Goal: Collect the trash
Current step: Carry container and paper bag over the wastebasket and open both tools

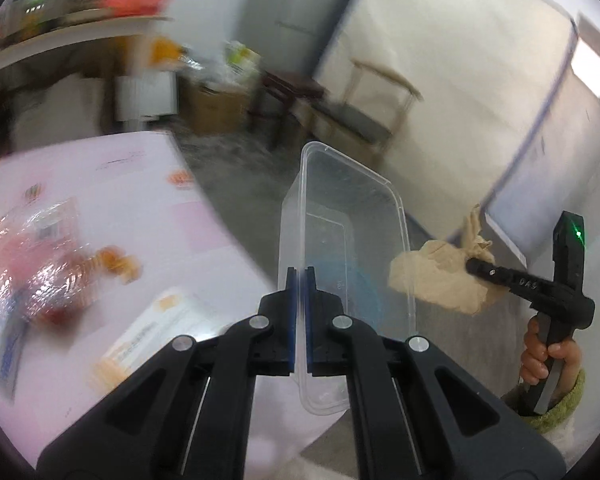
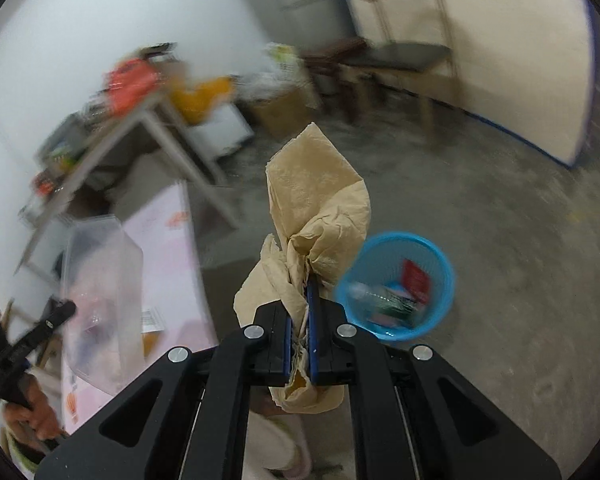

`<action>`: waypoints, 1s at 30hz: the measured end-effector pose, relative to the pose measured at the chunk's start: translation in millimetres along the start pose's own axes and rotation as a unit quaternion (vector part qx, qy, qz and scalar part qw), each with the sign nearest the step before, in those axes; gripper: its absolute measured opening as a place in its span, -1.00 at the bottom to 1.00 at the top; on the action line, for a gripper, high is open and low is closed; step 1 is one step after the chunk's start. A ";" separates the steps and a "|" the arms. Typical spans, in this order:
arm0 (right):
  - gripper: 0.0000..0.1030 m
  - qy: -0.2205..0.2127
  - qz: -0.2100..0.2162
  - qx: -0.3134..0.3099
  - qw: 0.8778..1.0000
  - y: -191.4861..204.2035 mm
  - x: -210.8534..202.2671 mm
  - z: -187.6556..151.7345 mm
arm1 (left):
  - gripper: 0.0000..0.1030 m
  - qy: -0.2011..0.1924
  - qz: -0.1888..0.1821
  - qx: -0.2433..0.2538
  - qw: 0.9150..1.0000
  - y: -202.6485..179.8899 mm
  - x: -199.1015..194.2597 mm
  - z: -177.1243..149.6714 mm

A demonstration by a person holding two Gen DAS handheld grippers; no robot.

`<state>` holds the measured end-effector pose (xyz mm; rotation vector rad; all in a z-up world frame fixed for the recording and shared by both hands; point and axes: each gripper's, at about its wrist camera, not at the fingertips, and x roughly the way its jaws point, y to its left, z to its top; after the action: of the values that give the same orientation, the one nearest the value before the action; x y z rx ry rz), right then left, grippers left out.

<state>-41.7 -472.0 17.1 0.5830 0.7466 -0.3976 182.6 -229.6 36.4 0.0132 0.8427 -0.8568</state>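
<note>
My left gripper (image 1: 301, 276) is shut on the rim of a clear plastic food container (image 1: 352, 240), held up beyond the table's edge over the floor. My right gripper (image 2: 303, 292) is shut on a crumpled brown paper napkin (image 2: 320, 208), which sticks up past the fingertips. In the left wrist view the napkin (image 1: 432, 276) and the right gripper (image 1: 474, 266) appear to the right of the container, held by a hand (image 1: 540, 356). A blue wastebasket (image 2: 396, 284) with trash inside stands on the floor just right of the napkin; its blue shows faintly through the container (image 1: 360, 284).
A pink-covered table (image 1: 120, 208) carries a shiny snack wrapper (image 1: 40, 264) and a small carton (image 1: 148, 332). A cluttered shelf (image 2: 112, 120), a cardboard box (image 2: 280, 108) and chairs (image 2: 412, 56) stand along the far walls. Bare concrete floor (image 2: 520, 240) surrounds the basket.
</note>
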 end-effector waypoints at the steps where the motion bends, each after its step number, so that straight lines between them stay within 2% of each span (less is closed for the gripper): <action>1: -0.87 0.012 -0.016 0.019 1.000 -19.8 12.6 -1.3 | -0.97 0.017 -0.002 0.019 1.000 -13.6 21.1 7.8; 6: -0.87 0.059 -0.071 0.075 0.993 -84.4 74.3 -7.8 | -0.96 0.119 0.008 0.073 0.990 -64.9 135.7 36.0; 9: -0.87 0.085 -0.090 0.105 0.987 -112.4 108.0 -12.0 | -0.96 0.163 0.033 0.104 0.981 -89.7 201.4 40.8; 14: -0.87 0.105 -0.111 0.133 0.979 -143.9 139.7 -16.0 | -0.96 0.218 0.051 0.119 0.967 -109.3 296.4 42.7; 17: -0.87 0.112 -0.116 0.143 0.977 -160.2 154.6 -14.8 | -0.60 0.240 0.044 0.093 0.965 -112.0 333.0 41.8; 18: -0.87 0.117 -0.117 0.145 0.976 -164.3 162.0 -14.6 | -0.39 0.241 0.043 0.080 0.966 -110.6 340.6 44.0; 19: -0.87 0.120 -0.119 0.145 0.975 -168.1 166.4 -13.8 | -0.33 0.239 0.039 0.060 0.968 -106.5 341.7 44.6; 21: -0.87 0.126 -0.124 0.143 0.974 -172.3 178.6 -12.9 | -0.32 0.237 0.018 0.036 0.971 -99.2 333.7 46.3; 24: -0.87 0.131 -0.129 0.128 0.975 -171.7 194.1 -9.8 | -0.31 0.222 0.004 0.039 0.974 -95.6 313.6 57.5; 27: -0.86 0.138 -0.138 0.105 0.975 -167.4 217.2 -3.1 | -0.21 0.194 -0.007 0.046 0.980 -88.5 273.9 70.9; 30: -0.81 0.146 -0.147 0.078 0.975 -161.0 245.6 6.1 | -0.07 0.147 -0.012 0.044 0.988 -74.1 211.6 84.3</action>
<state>41.2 -632.6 -214.5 0.6894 1.0977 -0.6573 264.0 -447.0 -22.3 0.2108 1.0820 -0.9278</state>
